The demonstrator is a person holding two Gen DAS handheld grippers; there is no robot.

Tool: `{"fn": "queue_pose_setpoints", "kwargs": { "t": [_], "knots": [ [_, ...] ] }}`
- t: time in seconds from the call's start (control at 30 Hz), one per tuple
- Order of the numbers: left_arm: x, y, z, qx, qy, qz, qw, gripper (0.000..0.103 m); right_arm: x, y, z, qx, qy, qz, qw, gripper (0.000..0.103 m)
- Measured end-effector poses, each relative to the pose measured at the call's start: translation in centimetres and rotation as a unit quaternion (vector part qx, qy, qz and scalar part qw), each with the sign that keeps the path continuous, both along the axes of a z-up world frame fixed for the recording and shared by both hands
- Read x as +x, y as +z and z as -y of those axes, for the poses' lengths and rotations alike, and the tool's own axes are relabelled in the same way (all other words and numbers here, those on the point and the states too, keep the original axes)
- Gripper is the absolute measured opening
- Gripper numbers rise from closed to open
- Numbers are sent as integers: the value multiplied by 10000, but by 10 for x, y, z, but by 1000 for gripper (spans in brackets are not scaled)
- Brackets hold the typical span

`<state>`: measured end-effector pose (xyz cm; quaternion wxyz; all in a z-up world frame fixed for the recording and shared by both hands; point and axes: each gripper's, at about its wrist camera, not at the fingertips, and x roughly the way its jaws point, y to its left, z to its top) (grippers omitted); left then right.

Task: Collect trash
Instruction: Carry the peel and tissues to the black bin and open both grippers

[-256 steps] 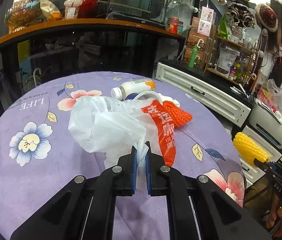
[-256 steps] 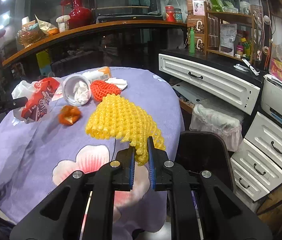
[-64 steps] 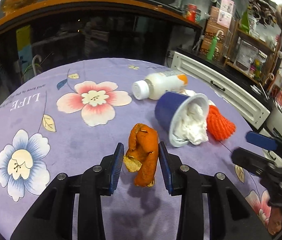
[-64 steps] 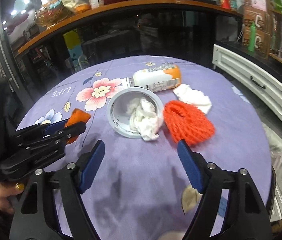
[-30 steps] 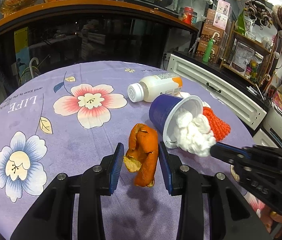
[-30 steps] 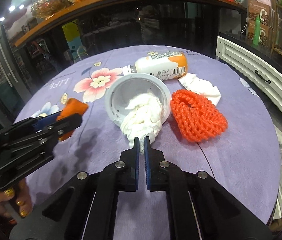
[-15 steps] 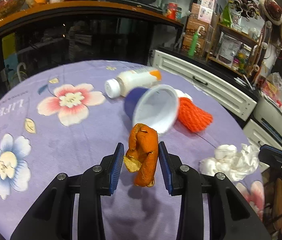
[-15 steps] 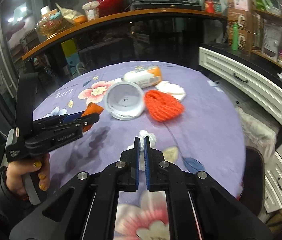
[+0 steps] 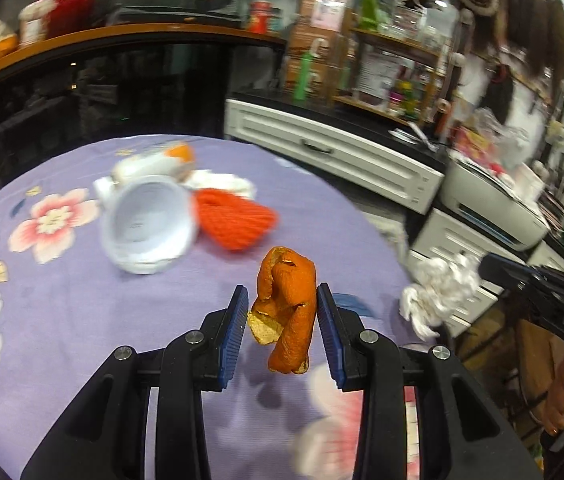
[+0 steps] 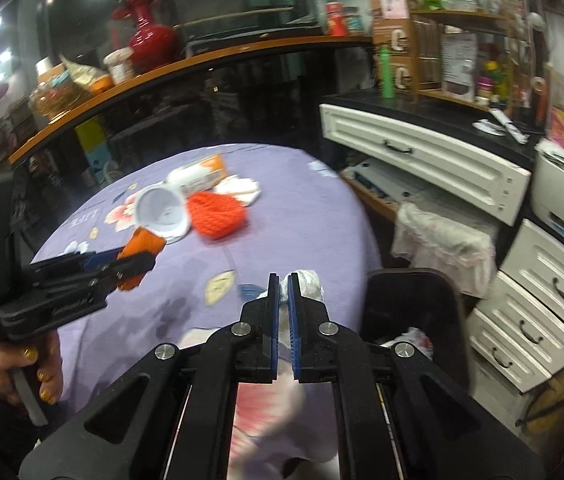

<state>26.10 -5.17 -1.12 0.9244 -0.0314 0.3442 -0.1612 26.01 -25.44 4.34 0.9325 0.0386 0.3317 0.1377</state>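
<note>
My left gripper (image 9: pixel 282 334) is shut on a curled orange peel (image 9: pixel 286 308), held above the purple flowered tablecloth (image 9: pixel 82 312). From the right wrist view the same gripper (image 10: pixel 138 258) and peel (image 10: pixel 142 248) show at the left. My right gripper (image 10: pixel 283 280) is shut on a crumpled white tissue (image 10: pixel 309 282), carried near the table's right edge beside a dark trash bin (image 10: pixel 413 300); the tissue (image 9: pixel 437 292) hangs past the table edge in the left wrist view. An empty cup (image 9: pixel 146 228), an orange net (image 9: pixel 234 220) and a white bottle (image 9: pixel 150 164) lie on the table.
White drawer cabinets (image 10: pixel 421 148) stand behind and right of the bin, one draped with a white bag (image 10: pixel 441 240). A wooden counter (image 10: pixel 162 72) with a red vase (image 10: pixel 150 36) runs behind the table. Another tissue (image 10: pixel 242 188) lies by the bottle.
Both grippers swung right toward the table edge and bin. The right one pulled the tissue out of the cup a second ago and carried it away; the cup now lies empty.
</note>
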Motion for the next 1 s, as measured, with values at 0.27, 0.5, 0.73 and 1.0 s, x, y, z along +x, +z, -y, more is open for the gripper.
{"fn": "queue_pose_setpoints", "kwargs": {
  "t": [0.27,0.5,0.73,1.0],
  "knots": [
    [-7,4,64,-114,-566,-20,9983,35,7,-17,56,-155,-548,-188,9982,5],
    [-7,0,98,-106,-846,-99,9963,35,21,-56,85,-124,-880,-560,9945,5],
    [-6,-9,123,0,-1027,-243,9944,35,38,-99,106,-43,-1168,-976,9883,5],
    [-4,-20,146,142,-1230,-403,9915,35,40,-130,125,88,-1527,-1123,9818,66]
  ]
}}
